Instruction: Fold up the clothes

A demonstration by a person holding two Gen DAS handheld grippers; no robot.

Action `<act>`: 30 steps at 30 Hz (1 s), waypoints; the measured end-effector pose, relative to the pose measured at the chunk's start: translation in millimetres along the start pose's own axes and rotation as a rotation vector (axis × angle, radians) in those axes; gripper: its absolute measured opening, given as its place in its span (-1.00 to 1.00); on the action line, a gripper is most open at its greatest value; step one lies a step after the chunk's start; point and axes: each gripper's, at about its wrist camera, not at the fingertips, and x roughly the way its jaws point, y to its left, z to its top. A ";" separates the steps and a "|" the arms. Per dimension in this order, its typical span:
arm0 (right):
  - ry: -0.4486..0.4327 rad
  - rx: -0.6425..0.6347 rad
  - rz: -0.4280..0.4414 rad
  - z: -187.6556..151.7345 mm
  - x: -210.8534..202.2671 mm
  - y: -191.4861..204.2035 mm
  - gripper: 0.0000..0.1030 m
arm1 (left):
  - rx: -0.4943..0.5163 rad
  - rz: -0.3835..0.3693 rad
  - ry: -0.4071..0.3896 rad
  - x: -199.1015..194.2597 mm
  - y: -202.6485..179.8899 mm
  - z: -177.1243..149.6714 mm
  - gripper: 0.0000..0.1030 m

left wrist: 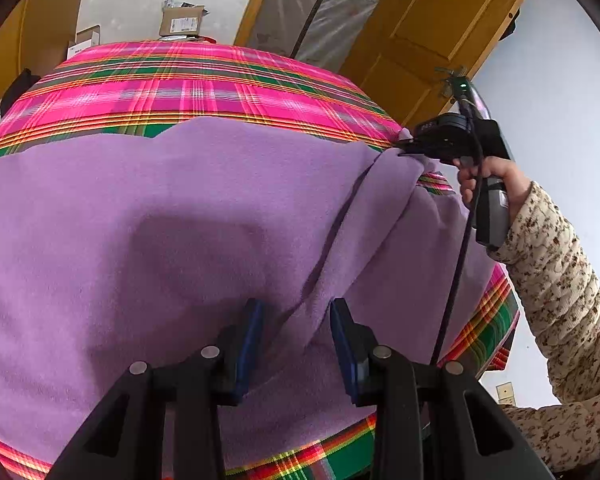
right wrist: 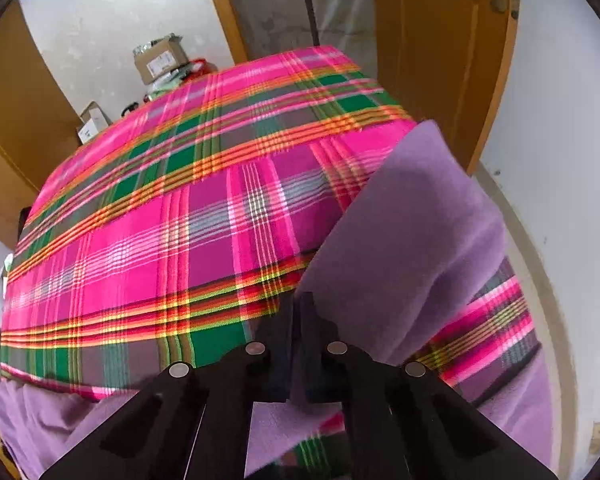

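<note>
Purple fleece, the garment (left wrist: 180,240) to be folded, lies spread over most of the plaid bedcover (left wrist: 180,88), its far edge towards twelve o'clock in the left wrist view. At about two o'clock there, the right gripper (left wrist: 410,146) has pinched a corner of the fleece, and a taut crease runs from it back towards the left gripper (left wrist: 296,320). The right wrist view confirms it: the jaws are closed on the cloth, which rises in a lifted flap towards one o'clock. The left gripper's blue pads (left wrist: 252,332) stand apart over the fleece, gripping nothing. A fold seems under way, with one corner raised. The next move probably calls for the left gripper to close on its own edge, so both sides travel together and the fleece lands flat.
</note>
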 end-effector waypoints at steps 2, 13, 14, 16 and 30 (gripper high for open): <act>-0.024 0.012 0.013 -2.4 -10.7 -3.7 -0.94 | 0.004 0.007 0.000 0.2 -0.9 0.1 -0.32; -0.076 0.075 0.044 -21.6 -48.8 -35.1 -0.95 | 0.003 0.026 -0.016 -3.2 -0.4 -0.8 -0.32; -0.083 0.085 0.049 -25.9 -53.3 -39.6 -0.95 | 0.000 0.029 -0.020 -3.4 0.1 -0.5 -0.32; -0.097 0.098 0.051 -33.0 -60.9 -46.5 -0.95 | 0.001 0.035 -0.020 -2.5 0.4 -0.4 -0.32; -0.145 0.140 0.067 -84.3 -75.6 -86.1 -0.94 | 0.014 0.073 -0.026 -0.1 -4.8 -2.9 -0.32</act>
